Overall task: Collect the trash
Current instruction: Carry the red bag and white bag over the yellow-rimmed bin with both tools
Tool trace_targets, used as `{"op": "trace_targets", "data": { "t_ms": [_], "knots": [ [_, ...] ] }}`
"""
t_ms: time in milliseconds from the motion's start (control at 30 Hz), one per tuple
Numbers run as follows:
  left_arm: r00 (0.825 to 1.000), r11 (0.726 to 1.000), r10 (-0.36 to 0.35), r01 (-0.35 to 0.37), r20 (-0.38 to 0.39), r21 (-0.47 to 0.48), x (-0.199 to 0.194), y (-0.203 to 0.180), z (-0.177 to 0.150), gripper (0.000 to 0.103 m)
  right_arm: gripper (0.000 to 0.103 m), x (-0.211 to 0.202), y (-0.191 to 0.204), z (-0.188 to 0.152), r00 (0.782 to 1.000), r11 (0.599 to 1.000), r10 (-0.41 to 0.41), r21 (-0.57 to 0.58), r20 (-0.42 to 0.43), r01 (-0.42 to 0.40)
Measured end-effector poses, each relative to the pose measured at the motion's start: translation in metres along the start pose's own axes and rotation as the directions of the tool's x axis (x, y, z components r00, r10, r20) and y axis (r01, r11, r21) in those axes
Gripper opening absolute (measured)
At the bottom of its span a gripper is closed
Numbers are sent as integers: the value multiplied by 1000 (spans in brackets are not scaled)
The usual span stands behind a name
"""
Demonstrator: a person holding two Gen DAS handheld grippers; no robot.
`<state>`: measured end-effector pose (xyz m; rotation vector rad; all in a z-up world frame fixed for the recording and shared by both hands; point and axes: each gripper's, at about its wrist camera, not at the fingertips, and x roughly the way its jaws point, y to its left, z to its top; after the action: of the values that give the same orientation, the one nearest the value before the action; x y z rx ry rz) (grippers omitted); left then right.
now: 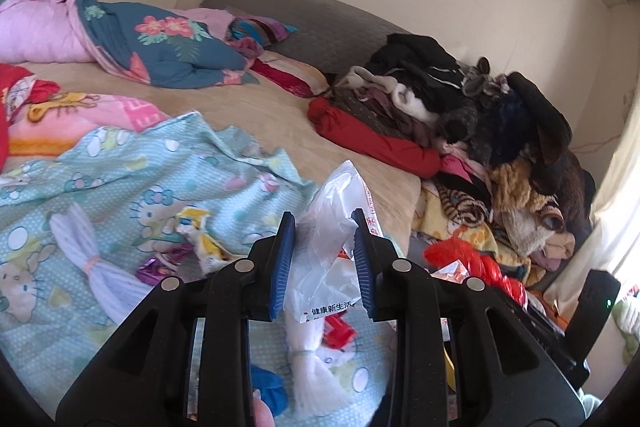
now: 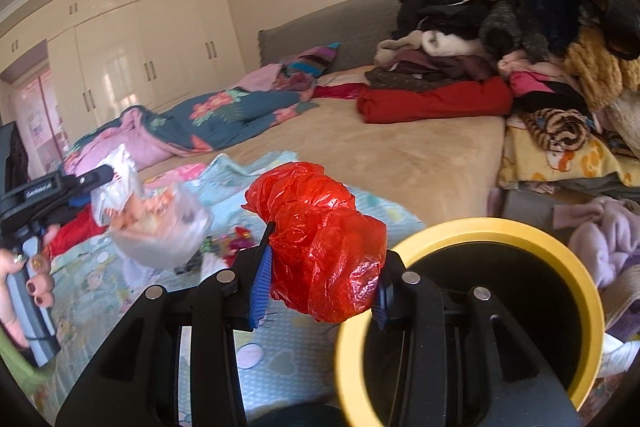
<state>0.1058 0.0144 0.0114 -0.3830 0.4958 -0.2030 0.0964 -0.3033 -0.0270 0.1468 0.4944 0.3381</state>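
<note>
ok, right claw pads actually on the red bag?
Touching. Right wrist view: the red bag sits bunched in the right claw, both blue pads pressed into its crumpled plastic.

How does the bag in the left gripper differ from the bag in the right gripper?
The white plastic bag is pale, see-through and printed with red and black characters; the red plastic bag is plain red. The white one juts up past the left gripper; the red one bulges as a crumpled wad across the right gripper. Both are thin crinkled plastic, each clamped between blue pads.
</note>
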Motion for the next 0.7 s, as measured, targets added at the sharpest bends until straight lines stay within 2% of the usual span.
{"op": "trace_targets", "data": {
  "t_ms": [700],
  "knots": [
    [991,990,-88,98,-97,104,32,-71,-35,22,38,-25,-87,3,988,977,-154,146,-16,155]
  ]
}}
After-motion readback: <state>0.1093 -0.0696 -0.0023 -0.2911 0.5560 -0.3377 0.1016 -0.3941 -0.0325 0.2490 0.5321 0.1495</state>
